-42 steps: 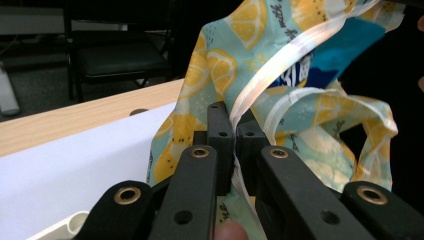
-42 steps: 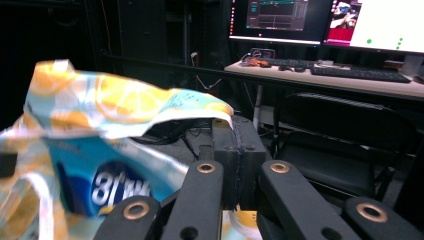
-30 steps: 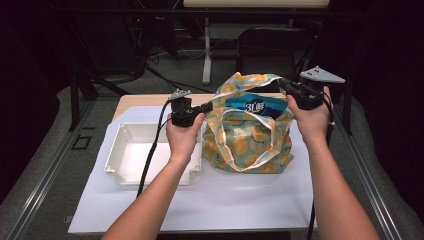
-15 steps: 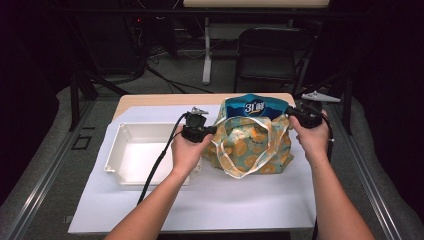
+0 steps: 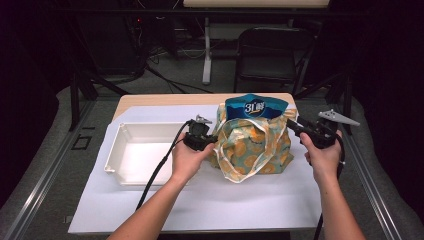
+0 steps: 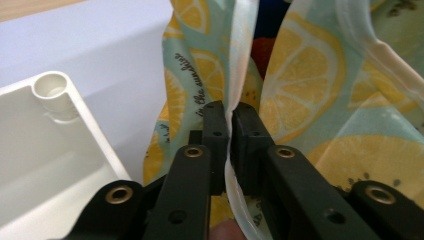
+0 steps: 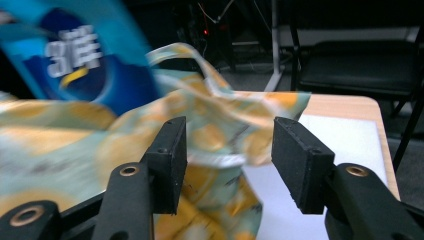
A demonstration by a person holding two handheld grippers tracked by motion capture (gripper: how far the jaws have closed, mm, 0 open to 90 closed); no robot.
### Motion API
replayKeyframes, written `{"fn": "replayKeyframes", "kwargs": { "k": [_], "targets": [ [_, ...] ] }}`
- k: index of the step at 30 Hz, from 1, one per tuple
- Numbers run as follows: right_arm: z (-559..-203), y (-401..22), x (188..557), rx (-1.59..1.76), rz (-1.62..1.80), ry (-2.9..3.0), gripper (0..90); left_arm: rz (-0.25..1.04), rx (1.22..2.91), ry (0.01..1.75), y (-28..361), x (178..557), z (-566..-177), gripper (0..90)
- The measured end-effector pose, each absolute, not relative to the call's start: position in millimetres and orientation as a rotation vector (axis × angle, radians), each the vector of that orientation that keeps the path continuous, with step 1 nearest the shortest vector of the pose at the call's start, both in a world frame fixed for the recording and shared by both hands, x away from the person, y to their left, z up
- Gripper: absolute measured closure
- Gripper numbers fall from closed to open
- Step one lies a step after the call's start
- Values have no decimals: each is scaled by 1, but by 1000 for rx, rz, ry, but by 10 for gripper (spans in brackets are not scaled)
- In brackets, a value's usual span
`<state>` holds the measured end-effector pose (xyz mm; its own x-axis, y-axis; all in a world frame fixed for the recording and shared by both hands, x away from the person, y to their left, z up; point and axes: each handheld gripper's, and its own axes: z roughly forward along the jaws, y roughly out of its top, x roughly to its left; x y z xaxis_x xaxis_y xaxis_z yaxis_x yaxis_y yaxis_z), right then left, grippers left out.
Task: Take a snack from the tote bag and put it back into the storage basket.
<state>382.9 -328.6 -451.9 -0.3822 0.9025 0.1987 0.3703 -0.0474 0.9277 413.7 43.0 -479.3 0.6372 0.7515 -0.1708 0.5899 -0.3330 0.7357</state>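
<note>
A lemon-print cloth bag [image 5: 255,145] sits slumped on the white sheet, and a blue snack packet [image 5: 256,106] sticks out of its top. My left gripper [image 5: 212,140] is at the bag's left rim. In the left gripper view my left gripper [image 6: 231,115] pinches the bag's white-trimmed edge [image 6: 247,60], though its jaws have just been opening slightly. My right gripper [image 5: 292,123] is at the bag's right rim. Its jaws have just been opening, so my right gripper [image 7: 227,145] stands open with loose bag fabric [image 7: 220,130] lying between the pads, unpressed.
A white plastic tray [image 5: 114,150] lies left of the bag, its corner close to my left gripper [image 6: 52,90]. A white sheet [image 5: 225,200] covers the wooden table. A dark folding chair [image 5: 270,55] and cables stand beyond the far edge.
Both hands have come down and the bag has sunk onto the table, baring the blue packet. The right gripper has opened and let the bag's rim go.
</note>
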Motion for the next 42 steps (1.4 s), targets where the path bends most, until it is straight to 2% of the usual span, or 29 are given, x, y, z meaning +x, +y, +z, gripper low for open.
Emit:
{"fn": "replayKeyframes", "kwargs": {
  "k": [4, 9, 12, 14, 16, 18, 21, 23, 26, 28, 29, 31, 33, 42],
  "targets": [
    [-448, -322, 363, 1291, 1521, 1694, 456, 296, 1977, 1053, 52, 406, -476, 689],
    [-445, -307, 360, 1285, 1553, 1717, 349, 289, 1865, 1028, 66, 397, -465, 639],
    [-455, -302, 367, 1328, 1501, 1747, 275, 277, 1814, 995, 70, 393, -458, 607],
    [-465, -301, 371, 1368, 1510, 1771, 267, 249, 1789, 967, 71, 391, -455, 586],
    [-474, -300, 370, 1382, 1507, 1787, 320, 221, 1780, 946, 69, 388, -455, 550],
    [-481, -298, 368, 1372, 1521, 1812, 468, 204, 1782, 912, 66, 386, -456, 515],
    [-485, -296, 362, 1342, 1542, 1808, 574, 198, 1813, 908, 60, 383, -459, 479],
    [-484, -296, 359, 1340, 1505, 1772, 697, 187, 1818, 904, 56, 381, -463, 479],
    [-484, -297, 354, 1328, 1490, 1758, 783, 203, 1840, 896, 49, 375, -466, 508],
    [-484, -296, 350, 1309, 1470, 1749, 838, 233, 1885, 885, 43, 371, -469, 569],
    [-484, -296, 349, 1305, 1463, 1747, 862, 259, 1915, 890, 40, 369, -471, 615],
    [-483, -297, 346, 1303, 1427, 1758, 883, 289, 1972, 904, 34, 367, -474, 774],
    [-482, -298, 342, 1305, 1410, 1768, 900, 291, 1993, 924, 32, 365, -478, 895],
    [-499, -303, 335, 1379, 1368, 1799, 900, 294, 2055, 974, 23, 352, -501, 900]
  ]
}}
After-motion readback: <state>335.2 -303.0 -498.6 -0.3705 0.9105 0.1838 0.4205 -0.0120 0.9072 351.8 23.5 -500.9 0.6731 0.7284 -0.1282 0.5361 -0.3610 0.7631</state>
